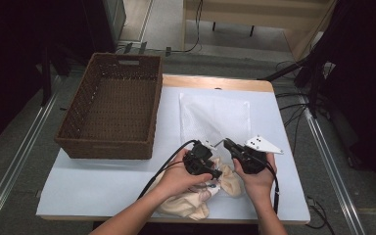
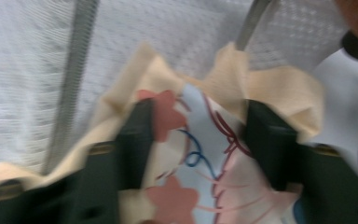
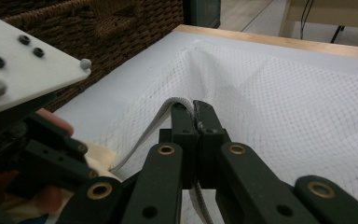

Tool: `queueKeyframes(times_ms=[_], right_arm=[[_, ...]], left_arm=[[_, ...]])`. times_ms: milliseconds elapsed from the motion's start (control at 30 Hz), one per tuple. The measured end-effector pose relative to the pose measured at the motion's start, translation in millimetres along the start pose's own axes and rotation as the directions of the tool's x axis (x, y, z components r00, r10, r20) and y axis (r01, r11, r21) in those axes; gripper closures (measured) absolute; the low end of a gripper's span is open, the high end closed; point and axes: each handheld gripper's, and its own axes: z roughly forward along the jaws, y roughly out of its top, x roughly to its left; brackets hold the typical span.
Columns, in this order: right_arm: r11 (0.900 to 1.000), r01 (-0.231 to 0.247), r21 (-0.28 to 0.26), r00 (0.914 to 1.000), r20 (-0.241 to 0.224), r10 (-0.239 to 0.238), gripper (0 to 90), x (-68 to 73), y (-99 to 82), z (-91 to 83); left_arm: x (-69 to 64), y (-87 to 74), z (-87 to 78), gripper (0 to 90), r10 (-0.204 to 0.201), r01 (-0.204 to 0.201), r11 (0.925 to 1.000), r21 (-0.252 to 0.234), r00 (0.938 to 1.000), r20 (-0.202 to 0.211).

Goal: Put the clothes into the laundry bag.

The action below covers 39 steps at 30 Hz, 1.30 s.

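- The right gripper (image 3: pixel 196 122) has its fingers pressed together on the grey zipper edge of the white mesh laundry bag (image 1: pixel 214 117), holding the mouth up off the bench (image 1: pixel 107 181).
- The left gripper (image 2: pixel 198 135) has its fingers part spread around a bunched fold of the cream printed garment (image 1: pixel 191 198); cloth sits between them, but I cannot tell whether they press on it.
- The garment lies at the near edge of the bench, right at the bag's mouth.
- To my eye, the bag's mouth should stay lifted and taut while the garment is fed in low and deep.
- Take a fuller bunch, or loose cloth may catch on the zipper.
- The wicker basket (image 1: pixel 112 105) stands well clear on the left.
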Motion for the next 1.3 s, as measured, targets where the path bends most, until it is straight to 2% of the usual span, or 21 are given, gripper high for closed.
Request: queueKeyframes(times_ms=[67, 133, 200, 233, 300, 400, 433, 467, 500, 533, 567, 600, 633, 700, 767, 833, 967, 1033, 1100, 1200, 1300], right_arm=[[1.0000, -0.001, 0.001, 1.0000, 0.000, 0.001, 90.0, 1.0, 0.1, 0.0], [1.0000, 0.003, -0.002, 1.0000, -0.002, -0.003, 90.0, 1.6, 0.6, -0.7], [1.0000, -0.001, -0.003, 1.0000, -0.002, 0.001, 90.0, 2.2, 1.2, -1.6], [1.0000, -0.007, -0.005, 0.9999, -0.008, 0.007, 90.0, 2.5, 1.3, -1.8], [0.9999, -0.011, -0.009, 0.9998, -0.015, 0.011, 90.0, 4.6, 1.8, -1.8], [1.0000, -0.001, -0.009, 0.9997, -0.023, 0.001, 90.0, 8.5, 2.7, -0.8], [1.0000, 0.004, -0.009, 0.9997, -0.022, -0.004, 90.0, 9.9, 2.9, -0.3], [1.0000, 0.002, -0.007, 0.9997, -0.026, -0.002, 90.0, 11.5, 3.1, 0.1], [1.0000, 0.001, -0.006, 0.9996, -0.028, -0.002, 90.0, 12.4, 3.3, 0.3], [1.0000, 0.005, -0.005, 0.9997, -0.025, -0.005, 90.0, 12.9, 3.4, 0.5], [1.0000, 0.007, 0.000, 0.9997, -0.022, -0.007, 90.0, 13.0, 3.3, 0.7], [1.0000, 0.007, 0.001, 0.9997, -0.024, -0.007, 90.0, 12.6, 2.9, 0.9], [1.0000, 0.000, -0.003, 0.9997, -0.024, 0.000, 90.0, 12.1, 2.5, 0.7], [1.0000, -0.005, -0.008, 0.9998, -0.021, 0.005, 90.0, 10.0, 2.9, -0.7], [0.9999, -0.008, -0.014, 0.9998, -0.018, 0.007, 90.0, 7.5, 3.5, -2.4], [0.9997, -0.020, -0.014, 0.9997, -0.016, 0.020, 90.0, 5.3, 3.7, -2.7], [0.9996, -0.024, -0.014, 0.9995, -0.022, 0.024, 90.0, 4.7, 4.0, -1.9], [0.9996, -0.024, -0.013, 0.9994, -0.025, 0.024, 90.0, 5.4, 4.1, -1.8], [0.9996, -0.026, -0.009, 0.9994, -0.025, 0.025, 90.0, 5.0, 3.9, -1.9], [0.9994, -0.033, -0.007, 0.9991, -0.028, 0.033, 90.0, 3.6, 3.6, -2.6], [0.9994, -0.034, -0.011, 0.9991, -0.027, 0.034, 90.0, 1.7, 3.6, -3.9]], left_arm=[[-0.7, -1.1, -4.4, 89.4, 0.005, -0.005, 1.0000, -0.005, 0.9999, 0.010], [0.6, -1.5, -10.3, 90.0, 0.002, -0.001, 0.9990, -0.045, 0.9999, 0.016], [4.1, -1.1, -21.8, 90.0, -0.022, 0.025, 0.9887, -0.148, 0.9995, 0.024], [6.1, -1.1, -29.0, 90.0, -0.051, 0.053, 0.9739, -0.221, 0.9986, 0.015], [8.8, -2.5, -43.2, 90.0, -0.109, 0.090, 0.9257, -0.368, 0.9935, -0.032], [8.7, -6.5, -55.7, 90.0, -0.160, 0.074, 0.8579, -0.508, 0.9787, -0.128], [6.2, -8.4, -55.3, 90.0, -0.168, 0.046, 0.8446, -0.534, 0.9686, -0.183], [3.0, -9.7, -51.4, 90.0, -0.160, 0.010, 0.8431, -0.538, 0.9595, -0.232], [1.5, -9.3, -43.6, 90.0, -0.133, -0.025, 0.8657, -0.500, 0.9514, -0.278], [3.0, -8.4, -32.7, 88.3, -0.104, -0.033, 0.8996, -0.435, 0.9527, -0.286], [7.8, -7.1, -19.7, 84.6, -0.081, -0.006, 0.9407, -0.339, 0.9670, -0.242], [12.8, -6.1, -5.8, 81.1, -0.080, 0.043, 0.9723, -0.230, 0.9848, -0.154], [15.8, -5.7, 2.6, 74.7, -0.062, 0.046, 0.9880, -0.148, 0.9924, -0.106], [9.0, -4.4, -3.1, 65.7, -0.022, 0.001, 0.9811, -0.194, 0.9942, -0.105], [4.6, 0.6, -12.4, 53.1, -0.015, 0.006, 0.9676, -0.252, 0.9993, -0.034], [-1.6, 7.1, -15.8, 40.7, 0.011, -0.017, 0.9633, -0.268, 0.9997, -0.024], [-15.4, 16.5, 7.9, 21.4, 0.109, -0.113, 0.9882, -0.104, 0.9932, -0.041], [-17.4, 16.9, 21.8, 28.1, 0.131, -0.135, 0.9905, -0.026, 0.9842, -0.119], [-16.2, 19.0, 22.3, 46.9, 0.095, -0.104, 0.9936, -0.044, 0.9804, -0.173], [-10.7, 21.0, 14.0, 79.5, 0.067, -0.072, 0.9963, -0.047, 0.9916, -0.111], [-8.0, 16.3, 0.5, 83.7, 0.026, -0.050, 0.9844, -0.169, 0.9892, -0.144]])
